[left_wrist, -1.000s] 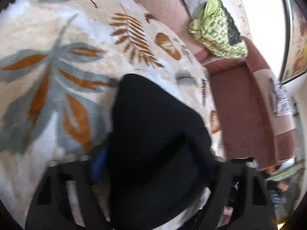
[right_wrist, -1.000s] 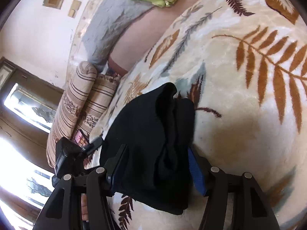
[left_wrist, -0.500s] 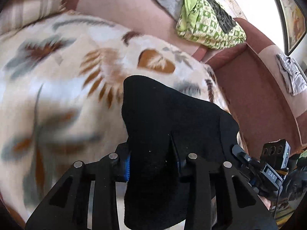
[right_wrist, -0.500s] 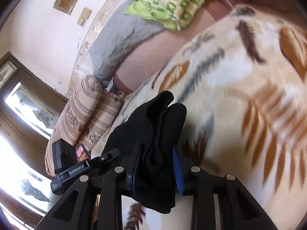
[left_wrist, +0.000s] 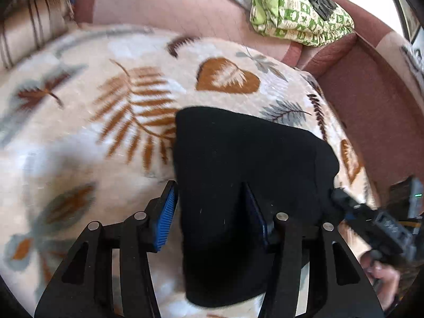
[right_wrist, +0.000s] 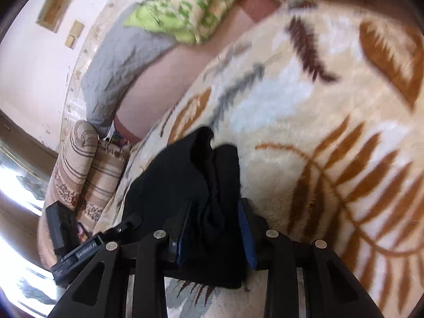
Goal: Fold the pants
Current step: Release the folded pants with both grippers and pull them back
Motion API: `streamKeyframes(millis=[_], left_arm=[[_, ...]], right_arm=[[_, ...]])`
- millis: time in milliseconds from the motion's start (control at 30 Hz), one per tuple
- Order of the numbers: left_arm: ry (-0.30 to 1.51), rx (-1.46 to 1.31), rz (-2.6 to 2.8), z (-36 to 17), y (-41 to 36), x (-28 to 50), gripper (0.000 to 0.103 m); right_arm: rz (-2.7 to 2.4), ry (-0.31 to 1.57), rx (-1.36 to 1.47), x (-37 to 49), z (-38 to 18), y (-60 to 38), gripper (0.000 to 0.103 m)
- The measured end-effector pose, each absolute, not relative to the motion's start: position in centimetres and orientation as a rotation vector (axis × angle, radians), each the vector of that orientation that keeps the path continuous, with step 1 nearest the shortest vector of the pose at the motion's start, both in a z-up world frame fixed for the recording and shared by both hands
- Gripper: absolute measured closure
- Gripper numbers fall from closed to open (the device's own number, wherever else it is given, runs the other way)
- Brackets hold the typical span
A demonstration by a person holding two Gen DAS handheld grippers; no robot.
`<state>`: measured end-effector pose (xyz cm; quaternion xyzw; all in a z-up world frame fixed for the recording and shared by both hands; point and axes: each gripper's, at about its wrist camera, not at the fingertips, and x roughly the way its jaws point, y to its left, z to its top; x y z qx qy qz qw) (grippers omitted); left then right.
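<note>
The black pants [left_wrist: 246, 164] are bundled in a fold above a cream blanket with leaf prints [left_wrist: 106, 111]. My left gripper [left_wrist: 212, 209] stands open; the cloth drapes over its right finger and lies beside the blue pad of the left finger [left_wrist: 165, 220]. My right gripper [right_wrist: 214, 230] is shut on a thick bunch of the pants [right_wrist: 190, 180], held just over the blanket [right_wrist: 331, 132]. The right gripper's body shows at the right edge of the left wrist view [left_wrist: 376, 220].
A brown sofa back [left_wrist: 164, 5] runs behind the blanket. A green patterned bundle [left_wrist: 296, 13] lies on it, beside a grey cloth [right_wrist: 119, 61]. Striped cushions [right_wrist: 87, 169] stand at the left. A sofa arm [left_wrist: 371, 100] is at the right.
Both grippers have carried the pants across the blanket toward the sofa back. The left jaws have spread wider in the last half second, and the cloth now hangs loosely between them.
</note>
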<state>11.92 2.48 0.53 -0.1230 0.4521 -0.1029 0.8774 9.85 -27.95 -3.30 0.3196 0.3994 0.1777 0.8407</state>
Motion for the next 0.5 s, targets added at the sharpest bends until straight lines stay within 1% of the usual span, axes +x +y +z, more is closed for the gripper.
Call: streamKeyframes(millis=[100, 233, 333, 500], left_arm=[[0.868, -0.148, -0.101, 1.5, 2.0, 9.2, 0.052], [0.804, -0.058, 0.014, 2.4, 1.6, 6.5, 0.052], [0.790, -0.052, 0.054, 2.9, 1.9, 4.6, 0.052], [0.771, -0.038, 0.071, 4.3, 1.8, 2.5, 0.052]], right_arm=[[0.355, 0.782, 0.556, 7.3, -0.9, -27.1, 0.071], [0.296, 0.721, 0.275, 3.1, 2.2, -23.6, 0.071], [0.212, 0.700, 0.111, 0.0, 2.5, -21.3, 0.071], [0.202, 0.728, 0.063, -1.9, 1.0, -20.6, 0.071]])
